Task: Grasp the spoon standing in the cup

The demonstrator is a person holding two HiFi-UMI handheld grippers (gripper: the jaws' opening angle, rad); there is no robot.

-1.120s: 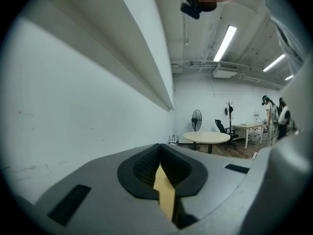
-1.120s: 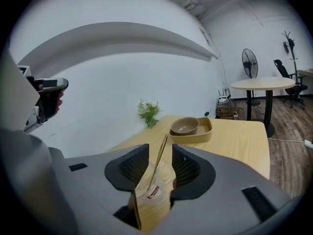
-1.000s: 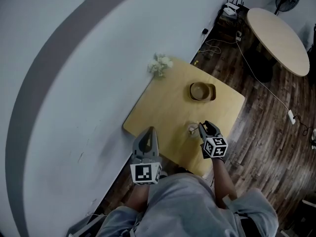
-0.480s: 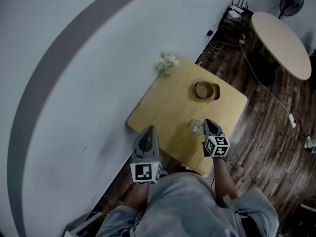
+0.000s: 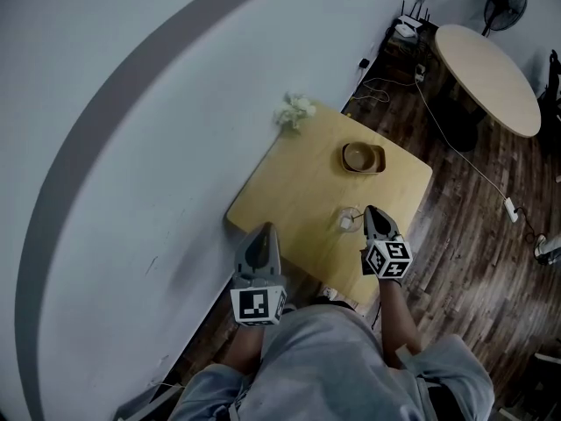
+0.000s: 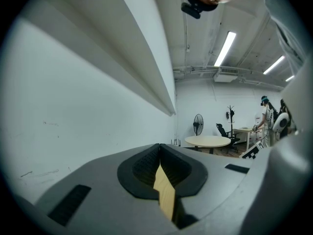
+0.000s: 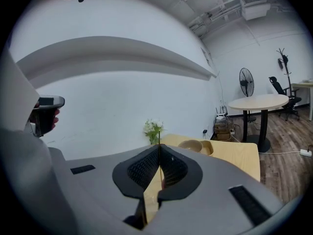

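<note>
Spoon (image 7: 159,137), slim and dark-handled, shows as a thin line rising from between the tips of my right gripper (image 7: 159,150). Its jaws are pressed together on the handle, just beside the small clear glass cup (image 5: 348,220) near the front edge of the pale wooden counter (image 5: 298,174). My left gripper (image 5: 262,232) hangs closed and empty at the counter's near corner. I'd draw the spoon straight up, handle vertical, so its bowl clears the rim without tipping the cup.

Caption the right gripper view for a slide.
Right claw shut on a thin spoon handle, with flowers, a bowl and the wooden table beyond.
</note>
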